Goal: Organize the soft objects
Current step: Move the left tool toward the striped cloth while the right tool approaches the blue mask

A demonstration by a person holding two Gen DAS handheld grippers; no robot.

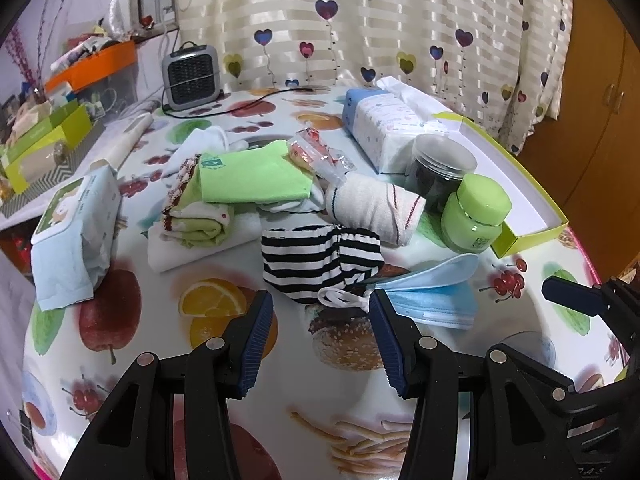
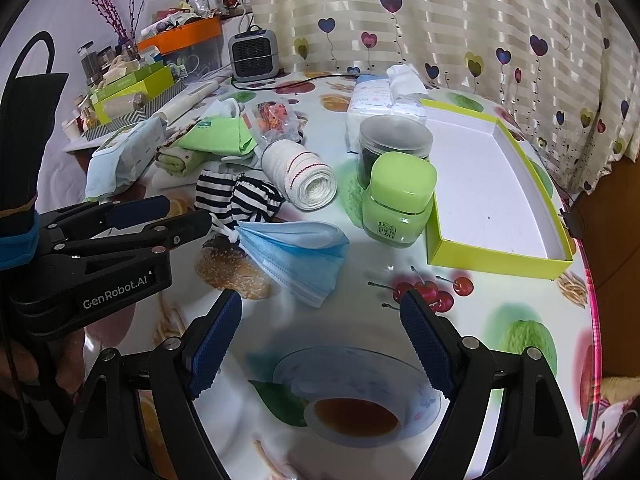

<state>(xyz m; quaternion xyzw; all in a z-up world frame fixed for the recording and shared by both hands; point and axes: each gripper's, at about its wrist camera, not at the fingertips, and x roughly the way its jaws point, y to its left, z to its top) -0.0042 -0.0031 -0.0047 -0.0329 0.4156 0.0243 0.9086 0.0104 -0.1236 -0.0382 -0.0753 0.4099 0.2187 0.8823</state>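
A pile of soft things lies mid-table: a black-and-white striped cloth (image 1: 320,264) (image 2: 236,198), a blue face mask (image 1: 434,290) (image 2: 298,254), a rolled white towel (image 1: 376,204) (image 2: 300,180), a green cloth (image 1: 252,178) (image 2: 216,138) and a folded green-and-white towel (image 1: 196,220). My left gripper (image 1: 320,332) stands open just short of the striped cloth and the mask's ear loop, with nothing between its fingers. My right gripper (image 2: 320,344) is open too, over bare tablecloth in front of the mask. The left gripper (image 2: 160,216) shows at the left in the right wrist view.
A shallow green box (image 2: 496,256) with a white inside lies open at the right. A green jar (image 2: 398,200) and a dark plastic jar (image 2: 394,140) stand beside it. Tissue pack (image 1: 384,128), wet wipes pack (image 1: 72,236), small heater (image 1: 192,76) and cluttered boxes (image 1: 48,140) ring the table.
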